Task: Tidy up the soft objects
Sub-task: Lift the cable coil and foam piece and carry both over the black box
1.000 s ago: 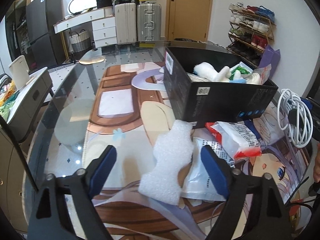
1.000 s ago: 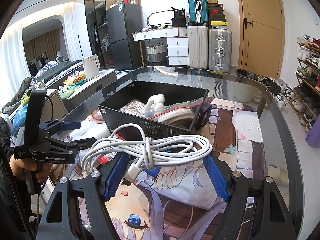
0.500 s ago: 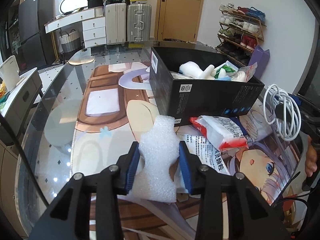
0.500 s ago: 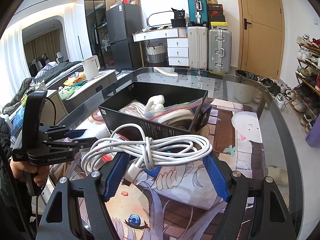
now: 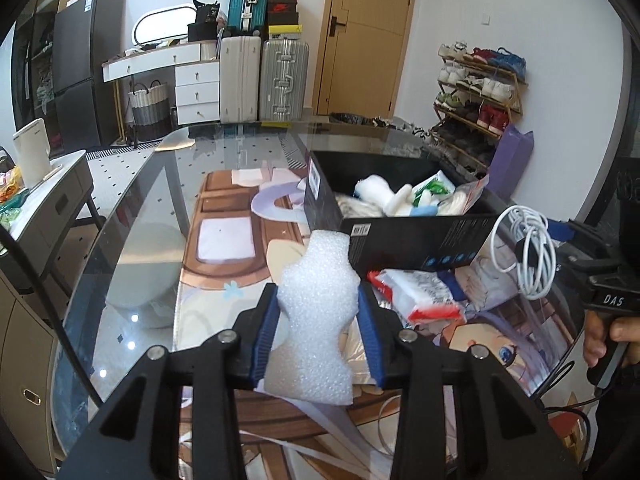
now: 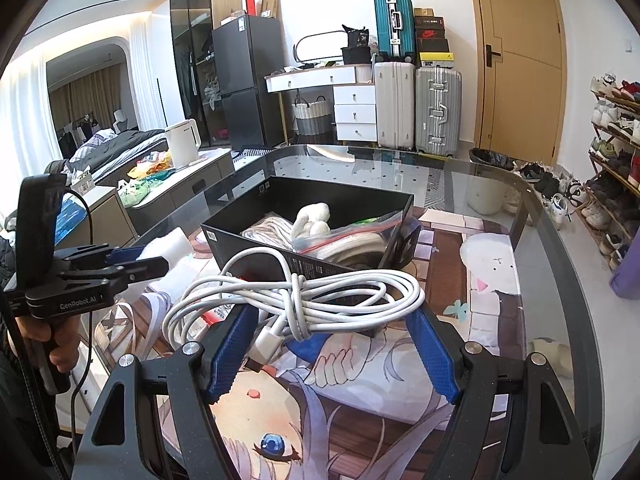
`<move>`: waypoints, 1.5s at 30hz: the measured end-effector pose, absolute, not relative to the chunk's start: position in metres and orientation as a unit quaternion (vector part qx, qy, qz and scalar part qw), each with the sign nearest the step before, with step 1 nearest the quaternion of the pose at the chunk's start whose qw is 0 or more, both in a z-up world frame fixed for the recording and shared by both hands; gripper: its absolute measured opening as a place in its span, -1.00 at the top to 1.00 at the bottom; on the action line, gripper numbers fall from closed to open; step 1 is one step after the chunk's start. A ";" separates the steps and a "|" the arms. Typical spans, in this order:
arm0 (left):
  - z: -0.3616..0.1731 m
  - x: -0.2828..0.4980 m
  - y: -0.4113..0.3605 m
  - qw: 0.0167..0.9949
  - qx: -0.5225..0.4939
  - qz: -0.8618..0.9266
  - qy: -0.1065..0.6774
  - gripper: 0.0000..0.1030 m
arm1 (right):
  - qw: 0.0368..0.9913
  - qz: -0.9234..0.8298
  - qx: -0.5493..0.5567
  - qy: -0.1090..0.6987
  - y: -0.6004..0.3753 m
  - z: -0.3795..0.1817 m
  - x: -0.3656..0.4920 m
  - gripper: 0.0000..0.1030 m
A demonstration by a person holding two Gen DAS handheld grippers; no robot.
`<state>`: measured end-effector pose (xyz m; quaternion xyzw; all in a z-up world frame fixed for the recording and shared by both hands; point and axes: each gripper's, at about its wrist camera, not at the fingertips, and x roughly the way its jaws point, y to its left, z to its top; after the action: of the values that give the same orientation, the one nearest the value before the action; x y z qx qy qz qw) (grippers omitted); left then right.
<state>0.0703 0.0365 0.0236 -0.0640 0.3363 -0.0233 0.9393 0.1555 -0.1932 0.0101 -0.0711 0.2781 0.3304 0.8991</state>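
Both grippers hold soft items near the black box (image 5: 416, 240).
The left gripper (image 5: 318, 336) has its fingers clamped on the foam piece (image 5: 316, 320); the right gripper (image 6: 332, 344) holds its fingers wide around the coiled white cable (image 6: 296, 300).

The tall box (image 5: 400, 240) wall is standing in the way ahead, while the glass table (image 5: 160, 208) beside it is lying open.

On the glass table (image 5: 132, 216), the box (image 5: 400, 236) sits toward the right edge with a plush toy (image 5: 376, 192) and packets inside, a wrapped packet (image 5: 416, 294) lying just before its near wall, and suitcases (image 5: 264, 76) standing beyond the far edge.
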 end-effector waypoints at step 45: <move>0.061 0.148 -0.005 0.957 -0.032 -0.035 0.288 0.27 | 0.922 0.264 -0.063 0.275 -0.157 0.038 0.233 -0.50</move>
<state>0.1483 -0.0054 0.0609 -0.0321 0.2877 -0.0353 0.9565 0.2333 -0.1567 0.0383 -0.0635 0.2752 0.2637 0.9223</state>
